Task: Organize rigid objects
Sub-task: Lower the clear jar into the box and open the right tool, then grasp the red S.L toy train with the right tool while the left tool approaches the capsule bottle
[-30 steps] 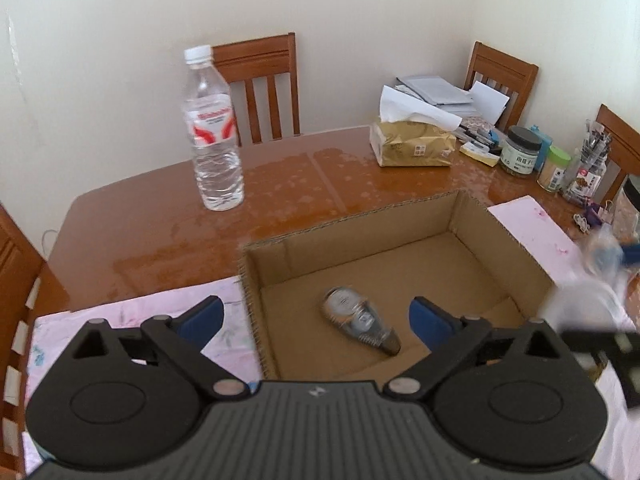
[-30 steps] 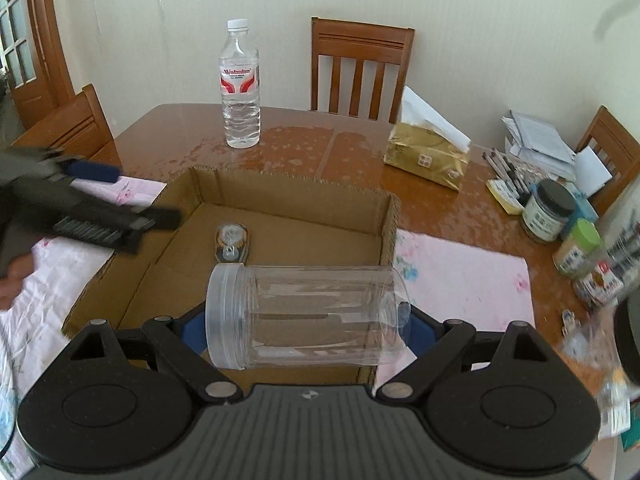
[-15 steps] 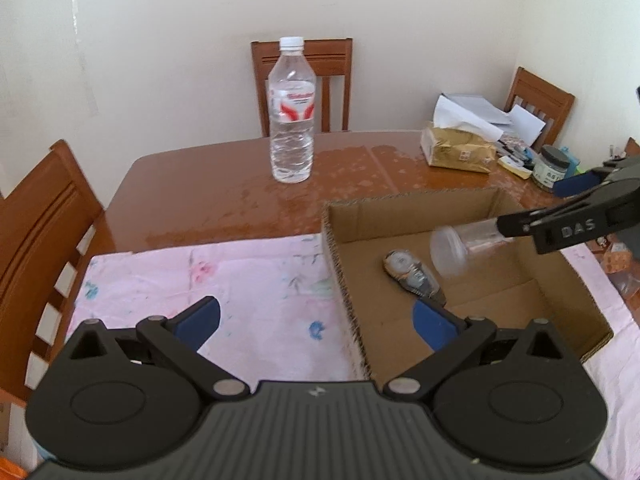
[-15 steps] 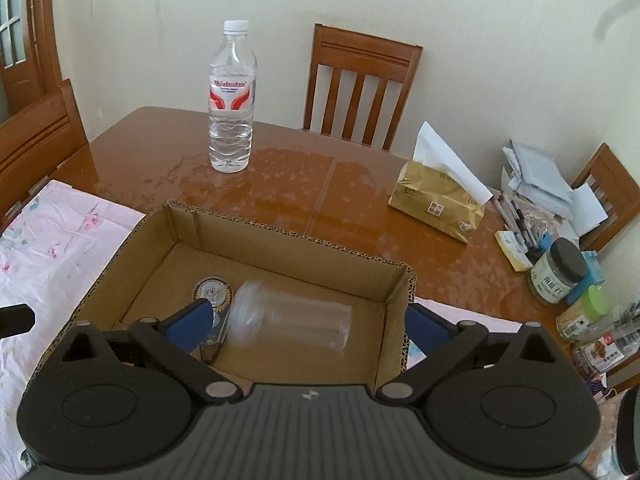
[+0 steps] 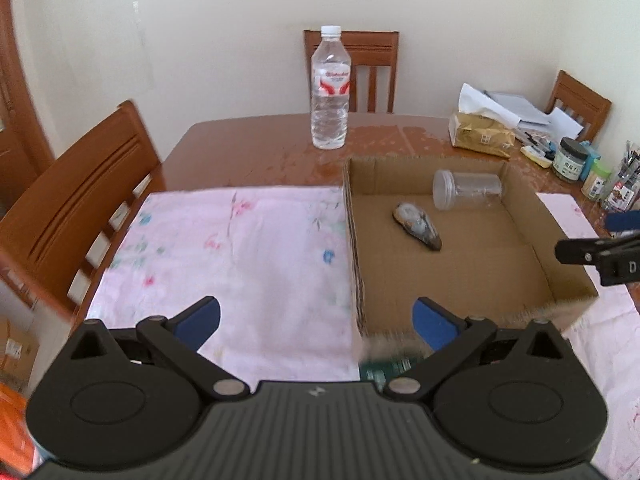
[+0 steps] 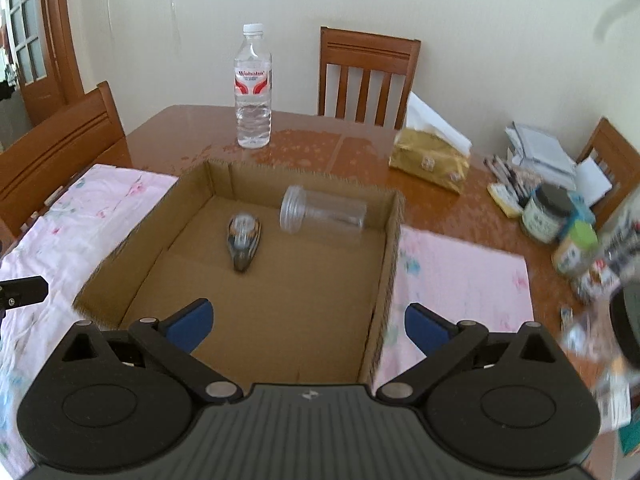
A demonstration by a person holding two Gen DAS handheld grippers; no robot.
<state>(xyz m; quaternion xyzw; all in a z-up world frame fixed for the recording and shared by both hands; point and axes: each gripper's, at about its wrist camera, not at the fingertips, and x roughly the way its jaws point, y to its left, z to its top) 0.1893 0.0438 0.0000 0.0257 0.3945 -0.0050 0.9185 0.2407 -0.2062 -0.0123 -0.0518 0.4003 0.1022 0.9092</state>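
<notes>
1. Cardboard box (image 6: pixel 276 304) sat open on table, w/ two items inside.
2. Clear jar (image 6: pixel 323 215) lay sideways at far wall; small tape dispenser (image 6: pixel 243 241) lay left of it.
3. Left gripper (image 5: pixel 316 322) & right gripper (image 6: pixel 306 322): fingers apart, holding nothing.

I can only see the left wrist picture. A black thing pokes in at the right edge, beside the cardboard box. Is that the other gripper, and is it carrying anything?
Observer: Yes, that's the right gripper. Its own camera shows it open, with nothing between its fingers, hanging over the near end of the cardboard box.
Visitor: Thanks. What's off to my far left, past the chair? I only see a brown curve there.
Observer: The right wrist view shows it is a wooden door with small glass panes.
</notes>
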